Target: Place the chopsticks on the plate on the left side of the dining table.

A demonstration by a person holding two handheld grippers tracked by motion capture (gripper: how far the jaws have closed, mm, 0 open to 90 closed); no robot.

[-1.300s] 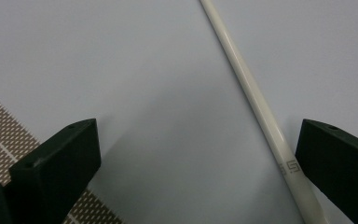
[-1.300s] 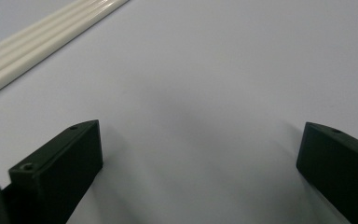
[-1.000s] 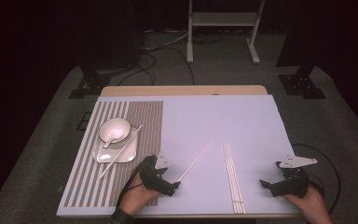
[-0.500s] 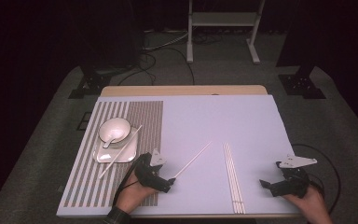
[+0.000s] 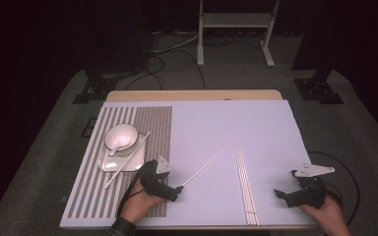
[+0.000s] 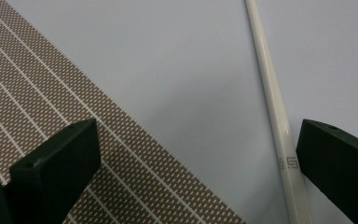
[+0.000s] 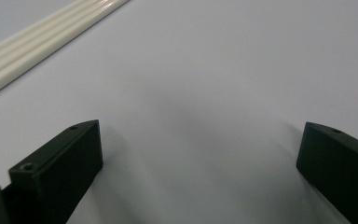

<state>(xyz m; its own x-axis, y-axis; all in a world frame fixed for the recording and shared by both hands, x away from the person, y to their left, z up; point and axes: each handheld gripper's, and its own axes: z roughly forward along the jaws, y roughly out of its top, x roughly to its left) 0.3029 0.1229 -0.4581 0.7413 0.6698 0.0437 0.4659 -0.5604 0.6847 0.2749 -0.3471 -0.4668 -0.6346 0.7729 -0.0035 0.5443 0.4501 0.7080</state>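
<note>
White and glossy, the single slender plastic chopstick (image 5: 203, 167) is lying slantwise on the pale lavender table mat (image 5: 256, 128), its near end reaching down to the left gripper (image 5: 176, 189) and its far end pointing up and to the right across the open mat. In the left gripper view the same chopstick (image 6: 272, 100) is running up between the two black jaws, sitting just beside the right-hand jaw with a wide gap to the other; the jaws are standing spread and are gripping nothing. Small grey printing is showing on the stick near that jaw. The person's left hand (image 5: 140, 201) is holding this gripper low over the edge where the brown striped placemat (image 5: 93, 172) is meeting the lavender mat.

To the right, well apart, a tidy bundle of matching white chopsticks (image 5: 245, 187) is lying side by side, pointing away from the person. Farther right, the right gripper (image 5: 280, 195) is resting near the mat's front corner in the right hand (image 5: 325, 211), its jaws spread wide over bare mat.

On the striped placemat, a white square plate (image 5: 128, 160) is carrying a white round bowl (image 5: 121, 136) holding a white spoon (image 5: 114, 149), and another white chopstick (image 5: 127, 160) is lying across the plate.
</note>
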